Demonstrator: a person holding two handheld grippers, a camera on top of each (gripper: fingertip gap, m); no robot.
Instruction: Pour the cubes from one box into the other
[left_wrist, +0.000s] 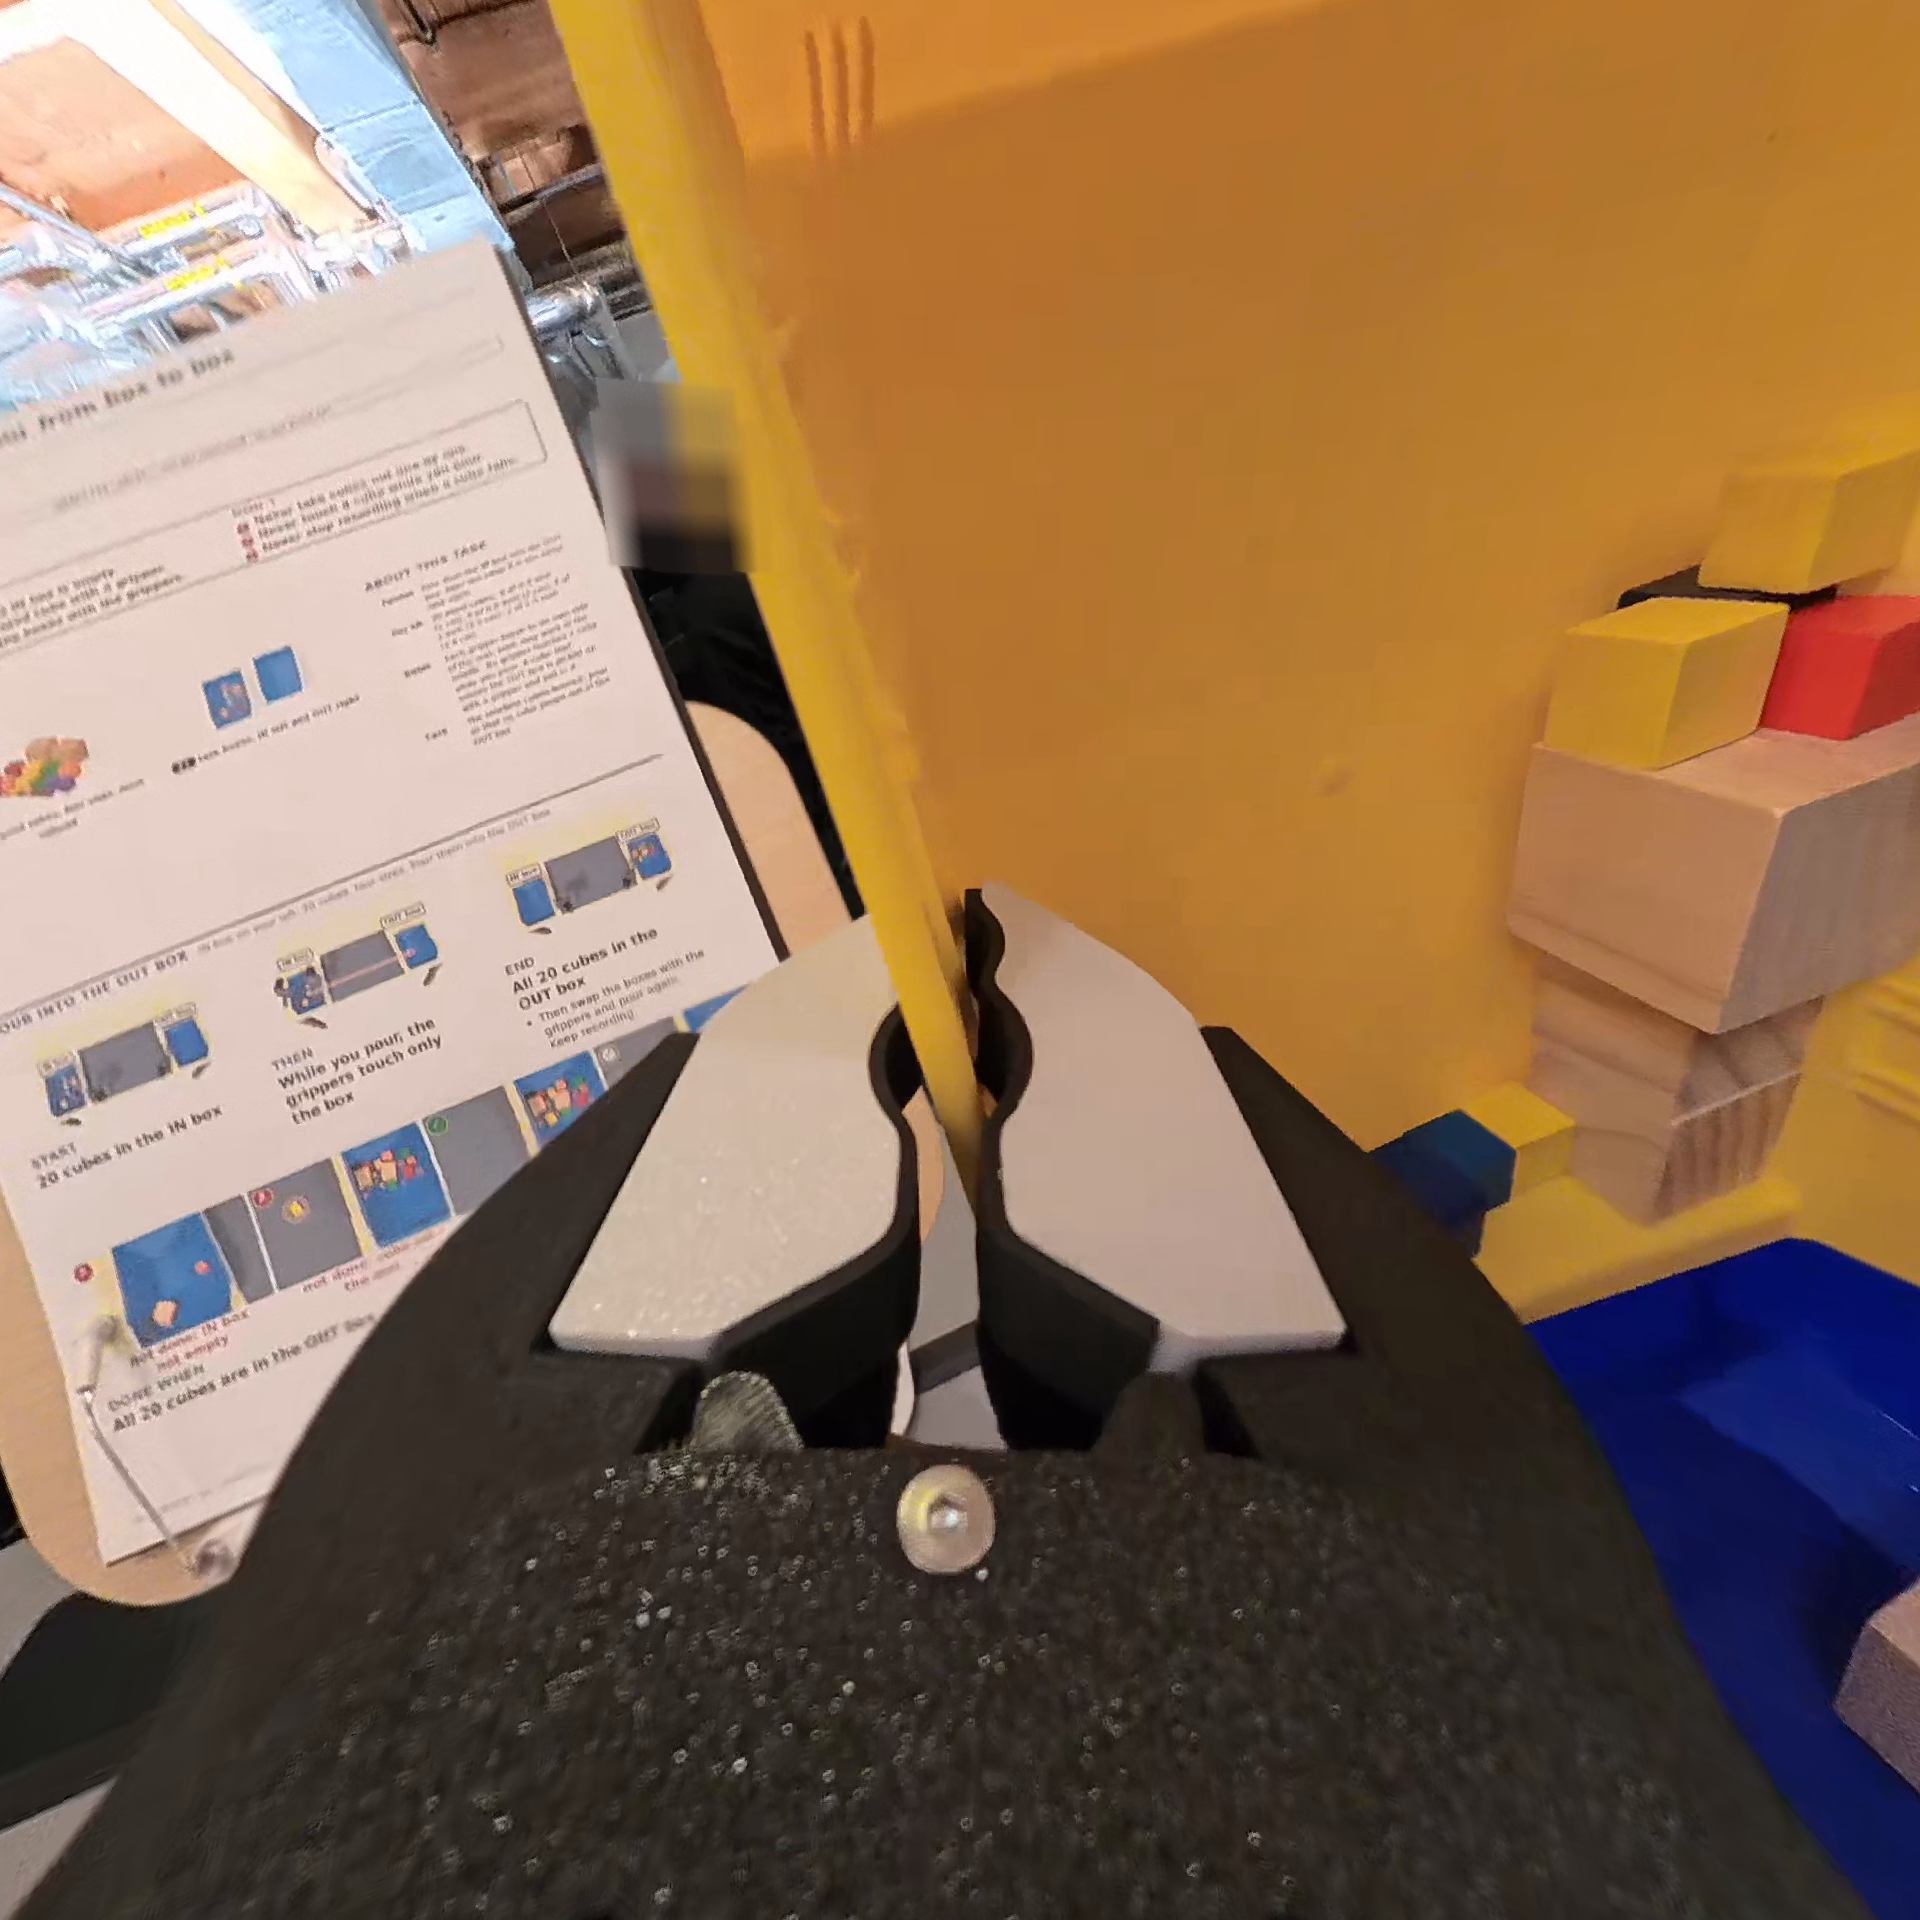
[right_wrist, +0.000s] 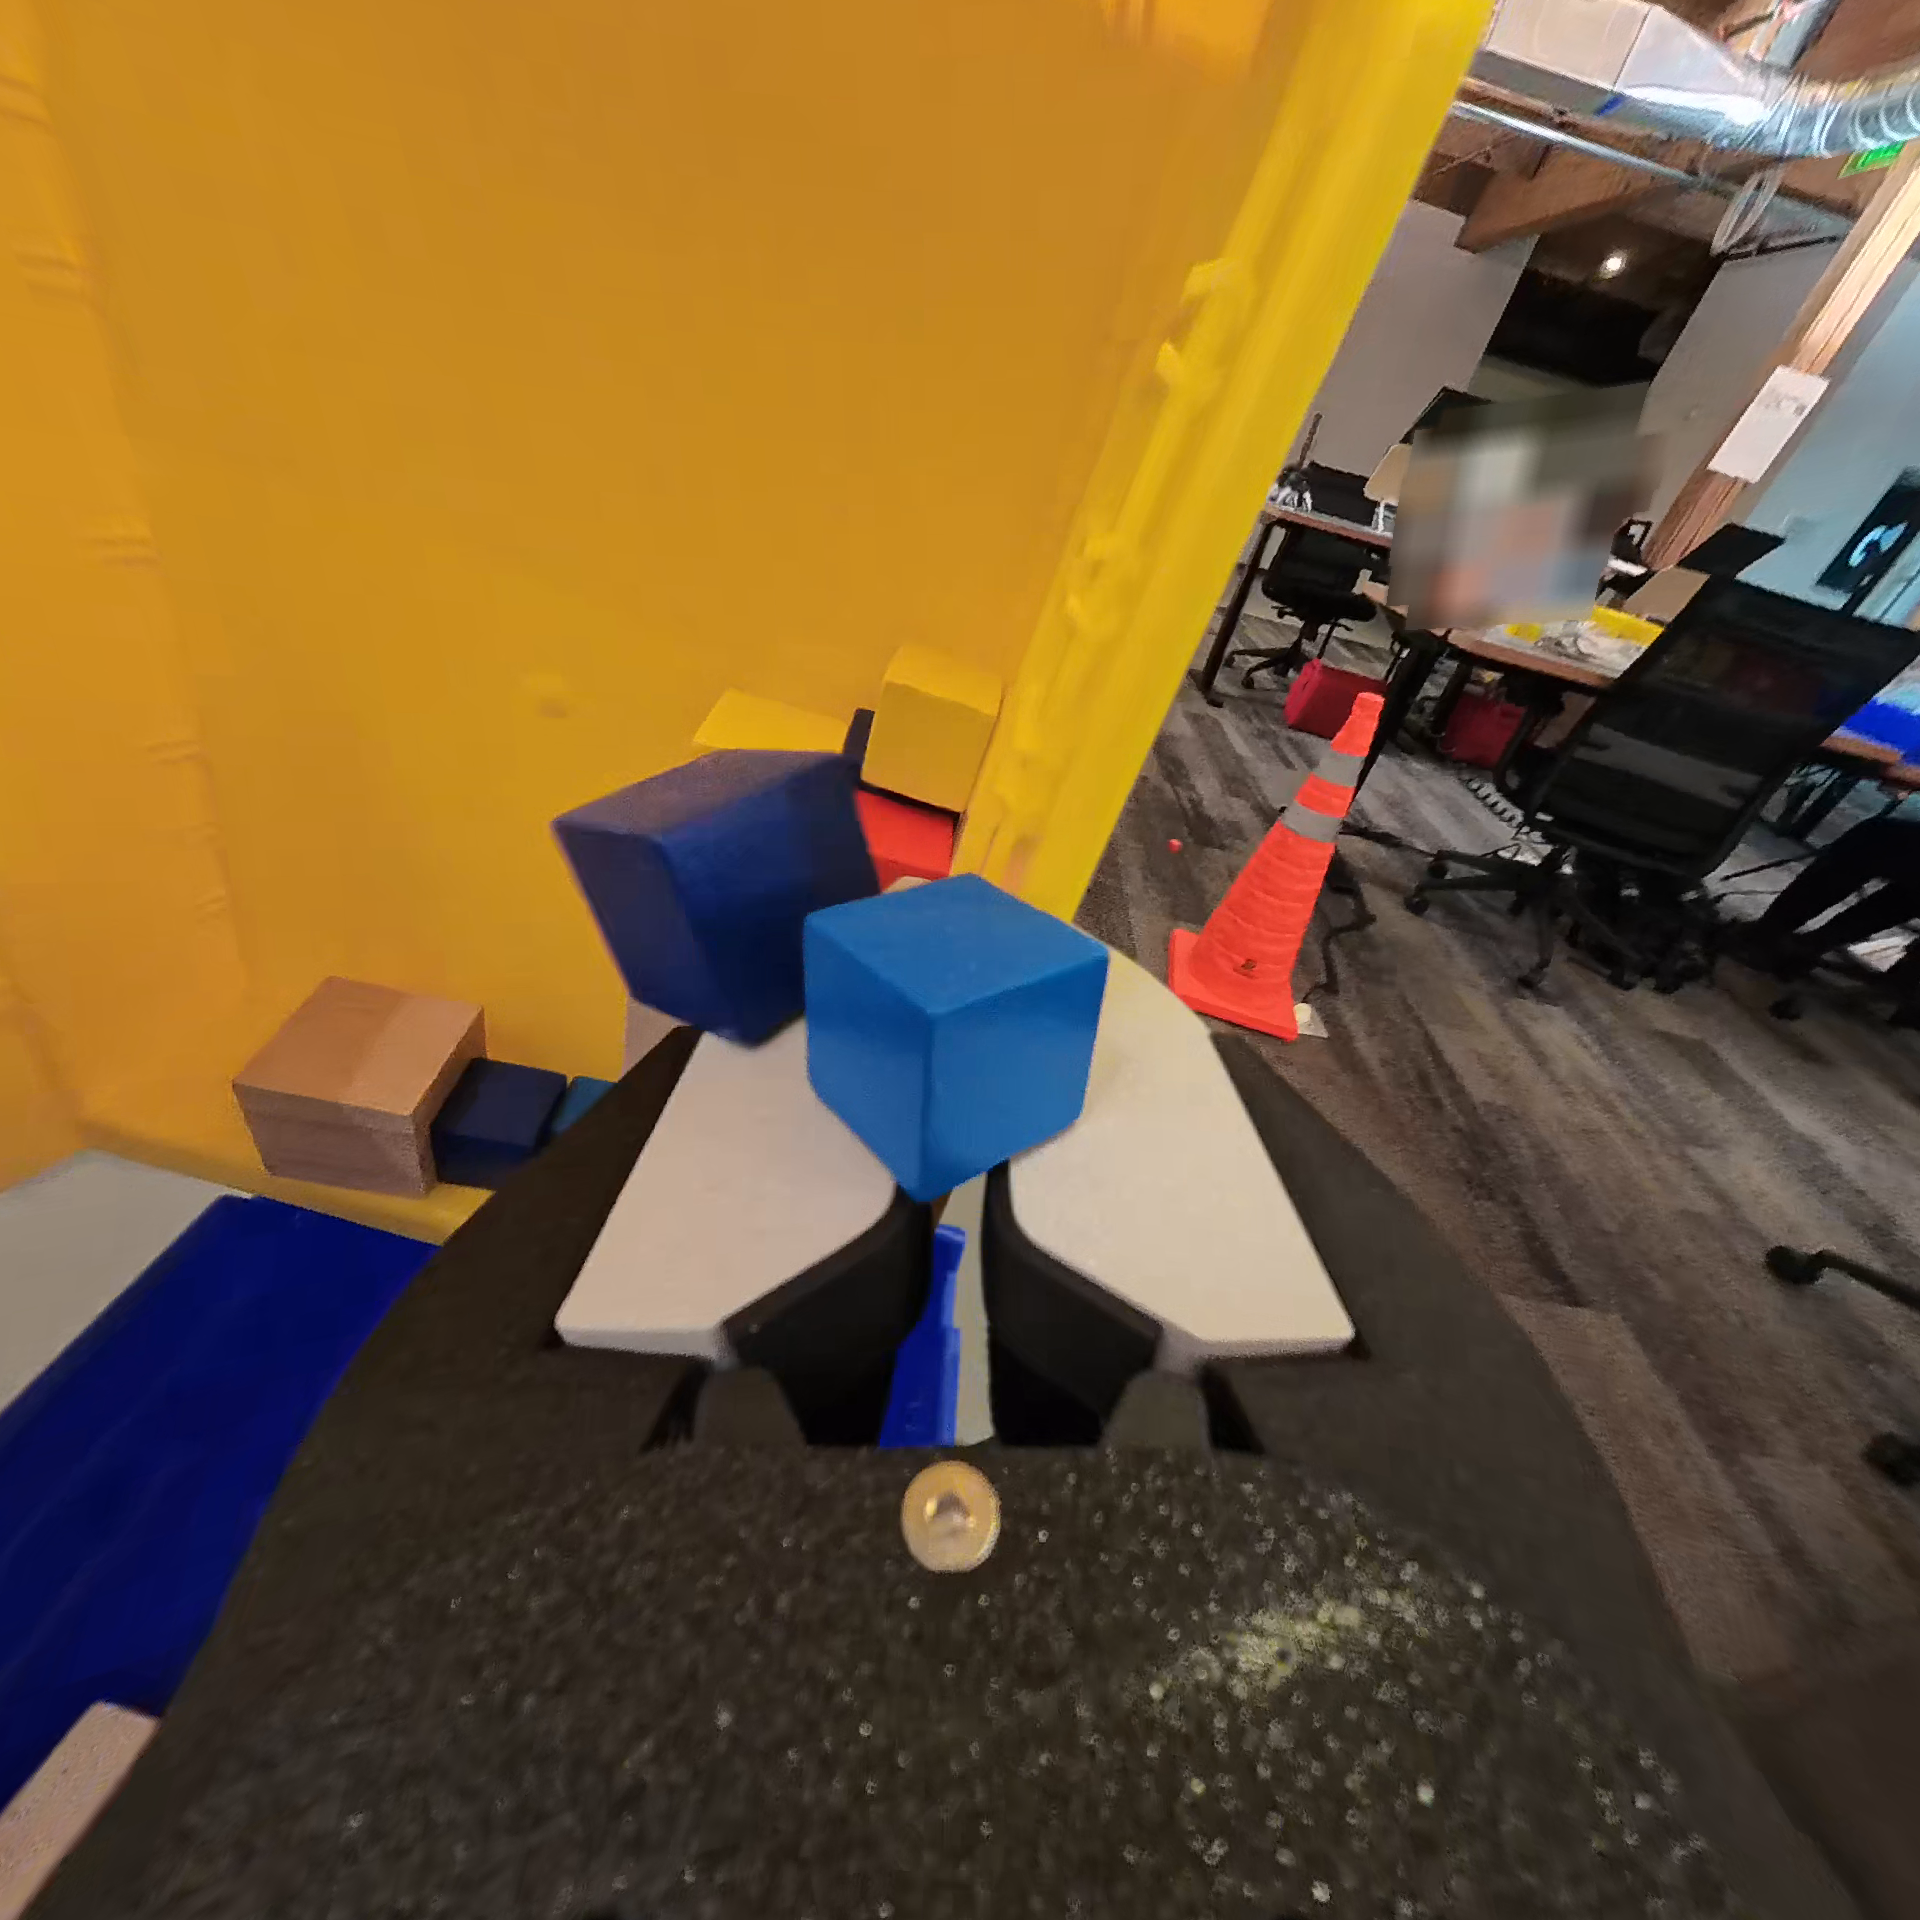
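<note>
Two grippers hold yellow box tilted over blue box, cubes sliding out.
Left gripper fingers pinch the yellow wall edge. Right gripper tips hidden behind a blue cube, so grip can't be told. Yellow, red, wood and dark blue cube pile at the low edge; orange cone on floor.
</note>
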